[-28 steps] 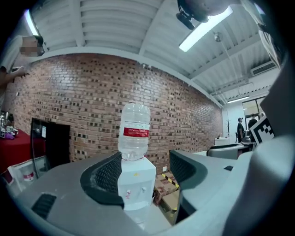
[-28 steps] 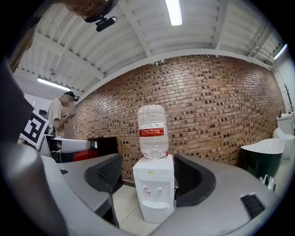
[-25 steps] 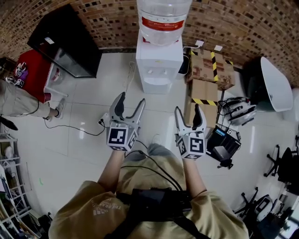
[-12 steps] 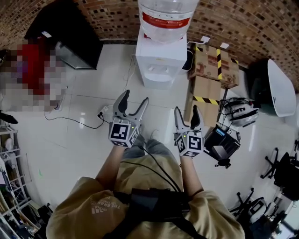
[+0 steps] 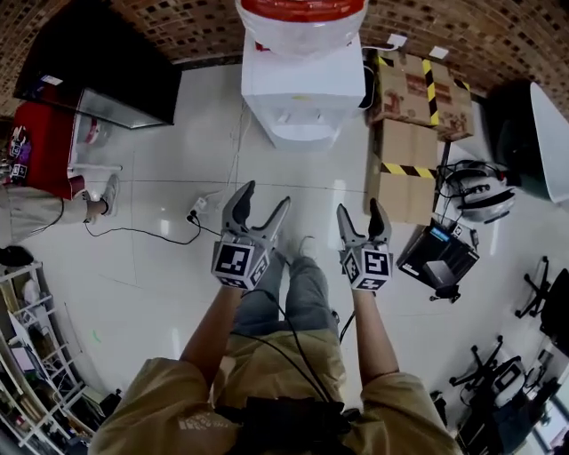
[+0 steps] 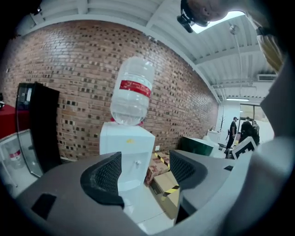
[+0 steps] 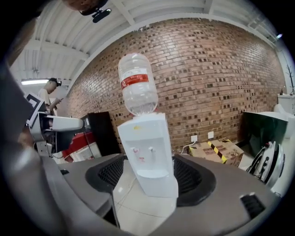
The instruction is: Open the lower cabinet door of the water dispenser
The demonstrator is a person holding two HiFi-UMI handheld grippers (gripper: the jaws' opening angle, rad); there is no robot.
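The white water dispenser [image 5: 302,98] stands against the brick wall with a clear bottle [image 5: 300,22] on top. From above its lower front does not show. In the right gripper view the dispenser [image 7: 147,152] faces me, taps and drip tray visible, its lower front [image 7: 159,184] partly behind the jaws. The left gripper view shows the dispenser [image 6: 126,154] further off. My left gripper [image 5: 260,209] and right gripper [image 5: 360,213] hang side by side over the tiled floor, well short of the dispenser. Both are open with nothing between the fingers.
Cardboard boxes [image 5: 413,89] with yellow-black tape lie right of the dispenser. A black cabinet [image 5: 98,62] stands at the left. A power strip with cable [image 5: 196,213] lies on the floor near my left gripper. Black equipment [image 5: 440,258] sits at the right.
Both grippers have sunk lower, still side by side and open. The dispenser now looks nearer and sits higher in the head view.
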